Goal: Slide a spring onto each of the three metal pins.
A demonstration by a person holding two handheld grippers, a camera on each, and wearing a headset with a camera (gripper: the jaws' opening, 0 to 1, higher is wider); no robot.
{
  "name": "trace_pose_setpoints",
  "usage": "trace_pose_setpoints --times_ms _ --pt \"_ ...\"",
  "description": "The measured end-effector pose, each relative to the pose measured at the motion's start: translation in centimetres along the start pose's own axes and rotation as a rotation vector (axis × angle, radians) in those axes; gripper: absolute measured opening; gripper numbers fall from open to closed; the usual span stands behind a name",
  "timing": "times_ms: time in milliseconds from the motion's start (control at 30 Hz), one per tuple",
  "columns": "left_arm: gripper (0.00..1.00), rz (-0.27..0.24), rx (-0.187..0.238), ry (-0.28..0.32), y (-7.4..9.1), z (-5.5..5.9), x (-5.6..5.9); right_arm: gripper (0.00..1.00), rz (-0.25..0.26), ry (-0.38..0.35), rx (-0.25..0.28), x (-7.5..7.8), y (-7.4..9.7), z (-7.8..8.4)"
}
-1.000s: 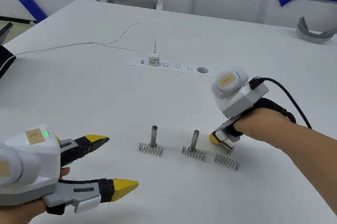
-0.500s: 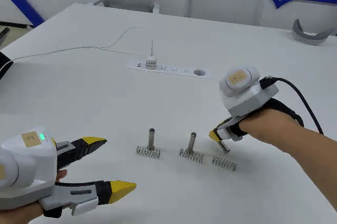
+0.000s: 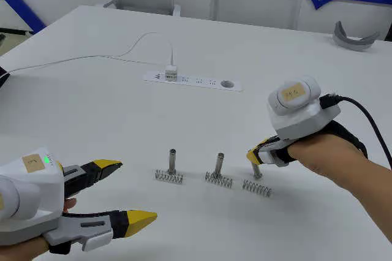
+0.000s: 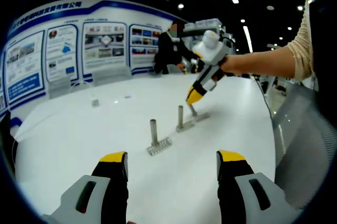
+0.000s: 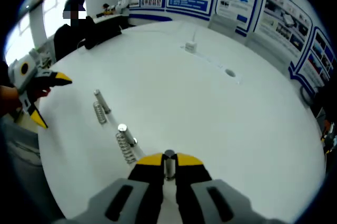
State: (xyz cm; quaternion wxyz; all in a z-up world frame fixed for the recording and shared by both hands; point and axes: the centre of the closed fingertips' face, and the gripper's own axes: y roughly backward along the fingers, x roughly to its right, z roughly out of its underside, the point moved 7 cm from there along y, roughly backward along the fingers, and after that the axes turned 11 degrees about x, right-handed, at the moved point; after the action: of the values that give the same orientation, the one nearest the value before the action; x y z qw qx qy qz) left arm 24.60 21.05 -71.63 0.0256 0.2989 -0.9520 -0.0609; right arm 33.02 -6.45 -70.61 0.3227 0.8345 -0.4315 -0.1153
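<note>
Down at seven o'clock the left gripper (image 3: 125, 190) hangs idle, jaws wide apart and holding nothing. Moving right, the first pin (image 3: 172, 160) and the second pin (image 3: 218, 164) stand upright near the middle, with the first spring (image 3: 168, 177) and the second spring (image 3: 218, 181) lying flat at their feet. At four o'clock the right gripper (image 3: 254, 158) is clamped on the third pin (image 3: 257, 172), and the third spring (image 3: 257, 188) lies just beside it. I'd hold that pin plumb and steady, so the free gripper can lift a spring by one end and thread it over the top. The white table (image 3: 92, 89) is smooth and bare. A power strip (image 3: 193, 80) sits at twelve o'clock, and display boards (image 4: 63, 50) line the wall beyond.
</note>
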Motion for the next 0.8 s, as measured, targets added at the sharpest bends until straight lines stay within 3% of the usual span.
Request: trace_pose_setpoints --times_ms 367,800 --pt "0.7 -0.002 0.005 -0.001 0.0 -0.1 0.0 0.08 0.008 -0.031 0.07 -0.1 1.1 0.9" --pt "0.7 -0.003 0.008 0.0 0.0 -0.1 0.0 0.09 0.007 -0.053 0.089 0.0 1.5 1.4"
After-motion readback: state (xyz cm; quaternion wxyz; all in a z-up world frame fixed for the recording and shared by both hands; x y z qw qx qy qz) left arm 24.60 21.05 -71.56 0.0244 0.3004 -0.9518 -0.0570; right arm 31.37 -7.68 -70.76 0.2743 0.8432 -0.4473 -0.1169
